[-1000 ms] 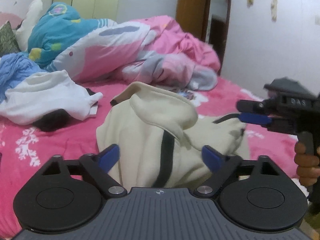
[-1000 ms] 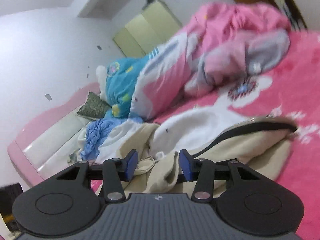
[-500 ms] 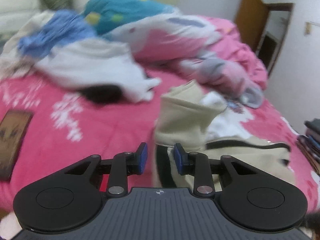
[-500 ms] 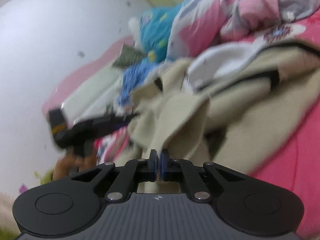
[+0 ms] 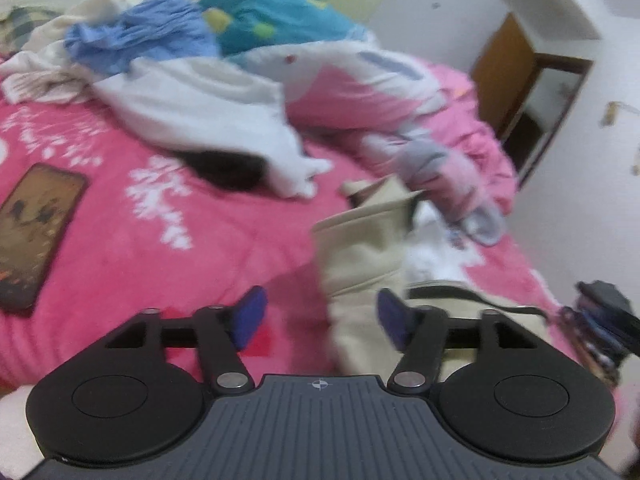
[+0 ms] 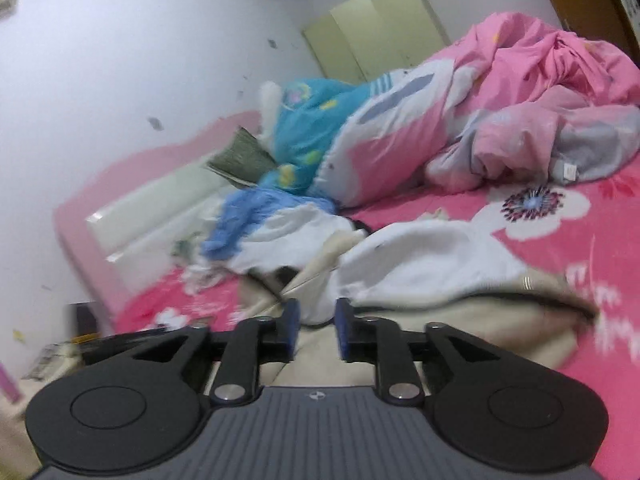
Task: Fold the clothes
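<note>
A cream hooded jacket with a dark zip band and white lining lies crumpled on the pink bedspread. My left gripper is open just above the jacket's near left edge. Its right pad overlaps the cream cloth and its left pad is over bare bedspread. In the right wrist view the same jacket spreads under and ahead of my right gripper. That gripper is open by a narrow gap and low over the cloth. The white lining bulges just beyond its pads.
A white garment with a black part and a blue one lie further up the bed. A pink and teal quilt heap fills the far side. A dark flat rectangle rests at the left, the headboard beyond.
The left gripper narrowed half a second ago and has spread open again. The right gripper, shut on cream cloth half a second ago, has opened. Both views have swung across the bed.
</note>
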A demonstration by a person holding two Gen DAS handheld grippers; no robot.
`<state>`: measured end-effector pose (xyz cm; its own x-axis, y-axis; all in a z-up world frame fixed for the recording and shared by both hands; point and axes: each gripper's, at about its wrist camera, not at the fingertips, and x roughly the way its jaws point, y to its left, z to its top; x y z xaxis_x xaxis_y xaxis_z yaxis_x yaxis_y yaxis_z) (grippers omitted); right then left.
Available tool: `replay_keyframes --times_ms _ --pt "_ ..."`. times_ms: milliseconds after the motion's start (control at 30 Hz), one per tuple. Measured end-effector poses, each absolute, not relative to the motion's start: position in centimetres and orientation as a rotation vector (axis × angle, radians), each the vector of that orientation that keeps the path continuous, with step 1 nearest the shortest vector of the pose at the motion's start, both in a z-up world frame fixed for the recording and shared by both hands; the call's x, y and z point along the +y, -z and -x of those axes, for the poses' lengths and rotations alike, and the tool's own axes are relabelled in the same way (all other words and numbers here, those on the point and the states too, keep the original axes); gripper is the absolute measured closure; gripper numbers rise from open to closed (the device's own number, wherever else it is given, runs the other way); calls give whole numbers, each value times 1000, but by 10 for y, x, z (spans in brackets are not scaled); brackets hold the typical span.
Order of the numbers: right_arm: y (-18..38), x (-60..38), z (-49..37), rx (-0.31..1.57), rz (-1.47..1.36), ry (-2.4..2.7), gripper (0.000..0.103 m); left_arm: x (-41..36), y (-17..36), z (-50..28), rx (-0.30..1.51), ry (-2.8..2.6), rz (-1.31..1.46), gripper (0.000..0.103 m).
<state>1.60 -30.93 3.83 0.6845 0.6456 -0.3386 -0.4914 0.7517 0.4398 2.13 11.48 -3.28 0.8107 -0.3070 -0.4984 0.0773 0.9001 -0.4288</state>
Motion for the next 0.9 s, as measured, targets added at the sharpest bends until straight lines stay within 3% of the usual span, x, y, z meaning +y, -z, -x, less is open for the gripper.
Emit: replay_keyframes --times_ms 33,100,233,400,733,900 --pt "-38 -300 -36 521 -313 -644 59 112 32 -23 594 225 404 22" --pt "-27 -282 -83 591 -297 -636 49 106 31 -27 595 251 400 18" --pt "1 -261 -165 773 -334 -602 50 94 29 -35 597 304 393 13" --pt "40 -247 -200 1070 -372 -647 50 84 32 -44 612 330 379 13" --pt "23 -240 -59 972 -269 -909 50 93 36 -51 653 316 460 7" --pt "24 -232 1 824 -202 -890 50 84 26 -48 651 330 445 3"
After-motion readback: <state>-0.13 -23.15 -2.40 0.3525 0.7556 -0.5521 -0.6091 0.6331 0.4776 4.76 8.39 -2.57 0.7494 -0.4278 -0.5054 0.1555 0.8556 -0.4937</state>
